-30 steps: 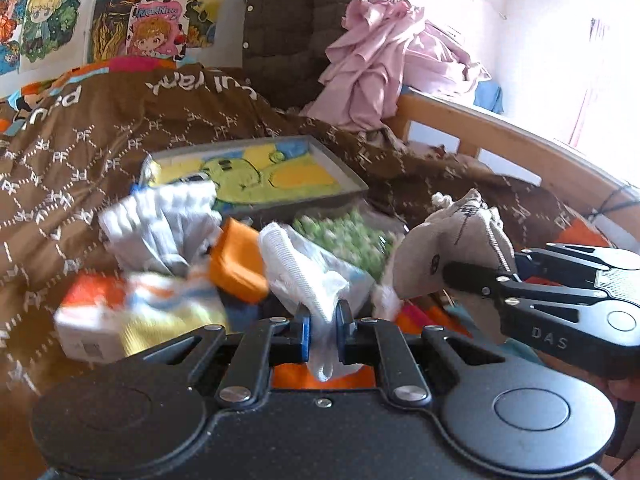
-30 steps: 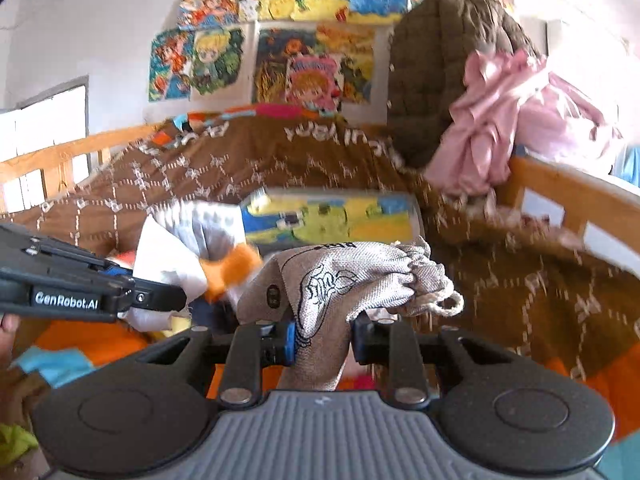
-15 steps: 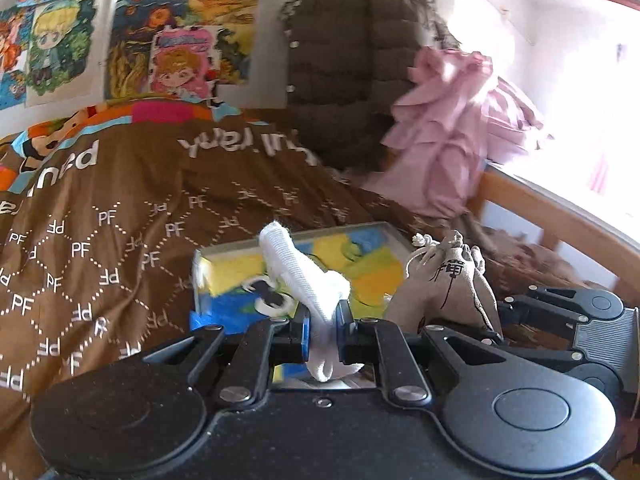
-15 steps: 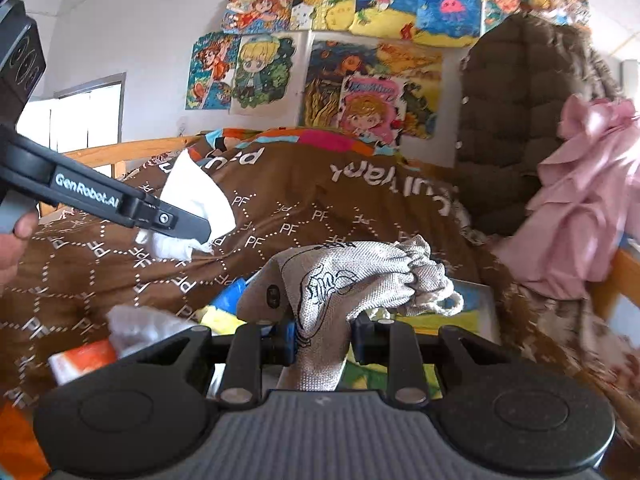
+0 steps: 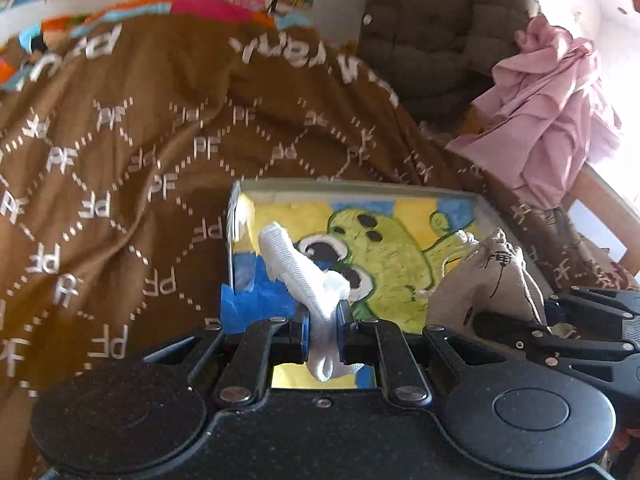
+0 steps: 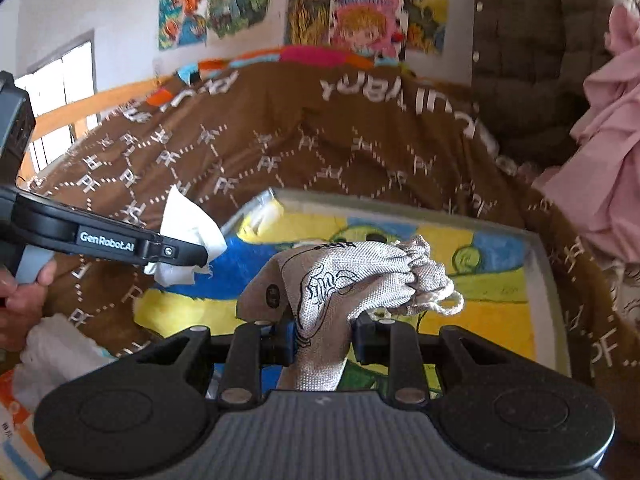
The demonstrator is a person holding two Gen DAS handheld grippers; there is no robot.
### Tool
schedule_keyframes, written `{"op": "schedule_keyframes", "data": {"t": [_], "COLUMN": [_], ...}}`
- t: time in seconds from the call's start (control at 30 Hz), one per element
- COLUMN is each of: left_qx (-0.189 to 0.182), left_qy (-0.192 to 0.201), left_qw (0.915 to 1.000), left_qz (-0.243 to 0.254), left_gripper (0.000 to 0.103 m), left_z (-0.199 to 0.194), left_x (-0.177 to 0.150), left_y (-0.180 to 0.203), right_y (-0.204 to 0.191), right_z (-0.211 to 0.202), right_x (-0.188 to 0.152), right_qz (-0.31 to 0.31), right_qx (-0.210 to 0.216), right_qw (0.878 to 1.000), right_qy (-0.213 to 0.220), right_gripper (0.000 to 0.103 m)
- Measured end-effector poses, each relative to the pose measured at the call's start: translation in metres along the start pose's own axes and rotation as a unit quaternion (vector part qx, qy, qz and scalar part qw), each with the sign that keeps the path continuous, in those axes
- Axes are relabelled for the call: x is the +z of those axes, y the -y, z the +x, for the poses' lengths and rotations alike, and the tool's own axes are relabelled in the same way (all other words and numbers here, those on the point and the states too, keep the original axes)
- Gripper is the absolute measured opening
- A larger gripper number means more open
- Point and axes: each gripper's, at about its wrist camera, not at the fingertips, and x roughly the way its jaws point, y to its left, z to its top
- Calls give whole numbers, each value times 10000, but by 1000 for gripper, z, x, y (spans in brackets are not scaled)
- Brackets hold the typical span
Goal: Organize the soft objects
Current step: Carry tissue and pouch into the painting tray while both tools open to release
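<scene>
A white sock is sitting clamped in the left tongs at lower centre, hanging over the painted tray. A grey drawstring pouch is being pinched by the right tongs above the same tray, which is lying on the brown bedspread.

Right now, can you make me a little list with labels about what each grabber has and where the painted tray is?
left gripper: shut on a white knitted sock
right gripper: shut on a grey woven drawstring pouch
tray: shallow grey-rimmed tray with a green cartoon creature painted inside, lying on the brown patterned blanket
items versus tray: both held in front of it; touching or not, cannot tell
background: pink crumpled cloth, cartoon posters on the wall
</scene>
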Motion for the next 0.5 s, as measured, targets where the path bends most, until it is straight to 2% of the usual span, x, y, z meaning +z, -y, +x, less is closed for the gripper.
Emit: {"op": "schedule_keyframes", "data": {"t": [0.27, 0.5], "left_qx": [-170, -167], "left_qy": [-418, -782], "left_qw": [9988, 9963], "left_qz": [169, 309], "left_gripper": [14, 18], "left_z": [35, 46], "left_x": [-7, -20], "left_y": [-1, 0], "right_y": [0, 3], "right_z": [26, 33], "right_x": [-2, -6], "right_qz": [45, 185], "right_qx": [-10, -25], "right_qw": [9988, 9976], "right_qy": [-479, -669], "right_gripper": [32, 45]}}
